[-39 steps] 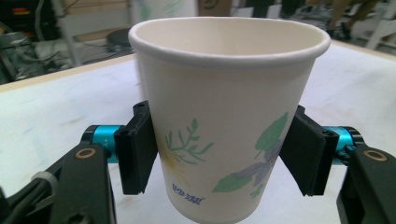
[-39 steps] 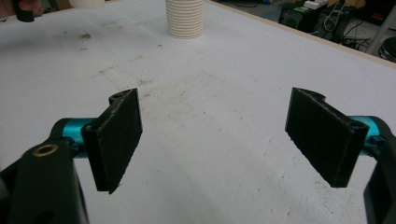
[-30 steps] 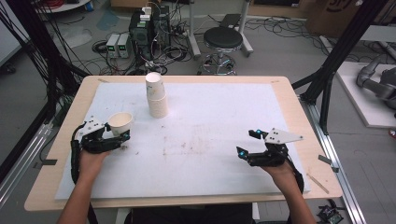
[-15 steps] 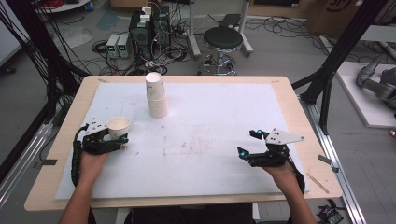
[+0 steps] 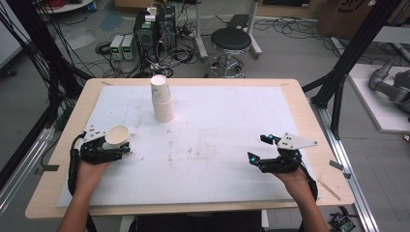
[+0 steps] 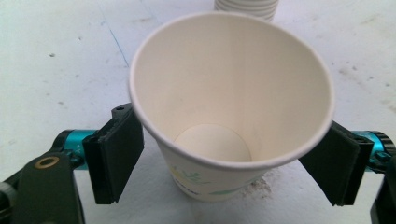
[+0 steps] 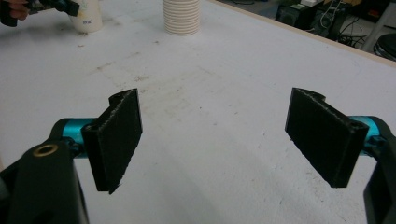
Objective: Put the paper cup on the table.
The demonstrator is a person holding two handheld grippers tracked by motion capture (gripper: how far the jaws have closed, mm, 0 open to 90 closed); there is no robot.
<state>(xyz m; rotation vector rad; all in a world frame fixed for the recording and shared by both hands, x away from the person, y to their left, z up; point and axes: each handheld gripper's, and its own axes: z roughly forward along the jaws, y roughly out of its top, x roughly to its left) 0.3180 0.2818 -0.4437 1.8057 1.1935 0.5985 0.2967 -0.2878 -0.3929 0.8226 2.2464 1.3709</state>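
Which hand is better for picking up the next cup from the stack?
Probably the left. The left gripper is nearer the stack; its jaws have just been opening, and they stand apart from the cup between them. The right gripper is open too, but sits farther away.

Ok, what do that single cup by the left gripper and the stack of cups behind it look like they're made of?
The single cup looks like thin paper: matte off-white wall, rolled rim, a seamed disc base inside and a faint printed pattern low on the outside. The stack of cups seems to be the same paper kind, upside down; the right gripper view shows its tight rolled rims as ridges. Whether either has a coating inside can't be told.
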